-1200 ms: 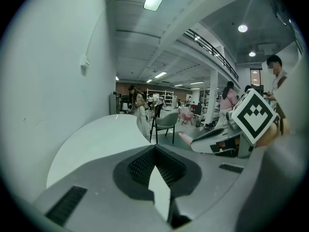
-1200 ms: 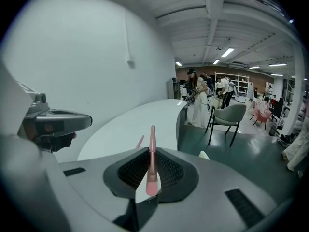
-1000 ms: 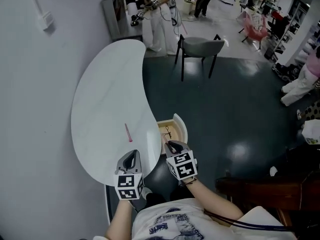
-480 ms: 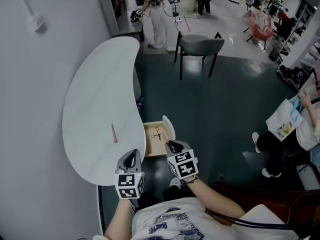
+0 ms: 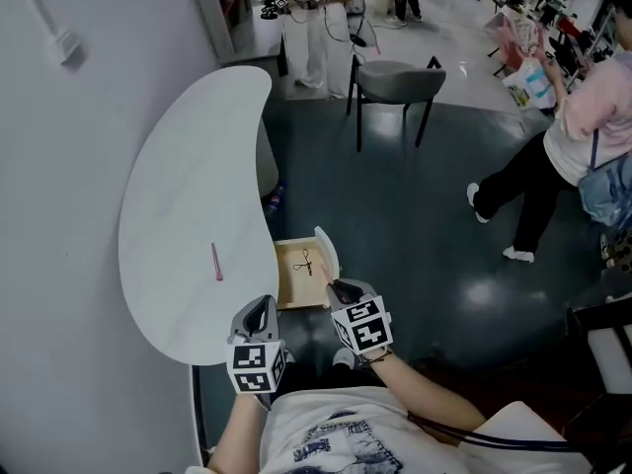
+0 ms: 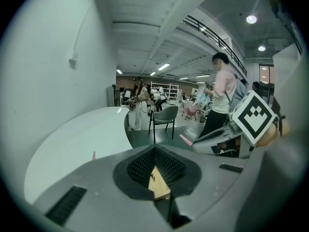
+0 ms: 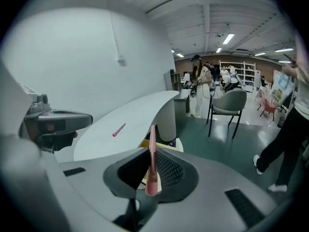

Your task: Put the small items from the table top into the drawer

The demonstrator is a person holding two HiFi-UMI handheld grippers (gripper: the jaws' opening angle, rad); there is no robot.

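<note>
**At the drawer's rim: one pink stick in hand, one to go**

Between the right gripper's (image 5: 337,287) jaws we have a pink stick (image 7: 152,141), pinched near its lower end, the rest sticking up past the tips. The jaws are clamped on it. That gripper hangs at the near right corner of the open drawer (image 5: 289,289), which sits under the table (image 5: 188,166) edge and already holds a small dark item (image 5: 307,262).

Step in hand, as we read it: carry to the drawer, release not yet done. Next move needs the tips brought in over the drawer floor, pointed down, then opened so the stick falls inside and not on the rim.

A second pink stick (image 5: 215,262) lies on the tabletop, well apart from the drawer. It looks like the last one left.

Our left gripper (image 5: 259,311) hovers at the table's near edge, jaws together, nothing between them.

View notes:
- Only the right gripper view shows the grip itself; in the head view the gripper body covers the stick.
- The left gripper view catches the stick's tip poking out of the right gripper.
- Only the head view shows what is in the drawer.

A person (image 5: 553,146) walks by the chair (image 5: 395,77), well clear of us.
</note>
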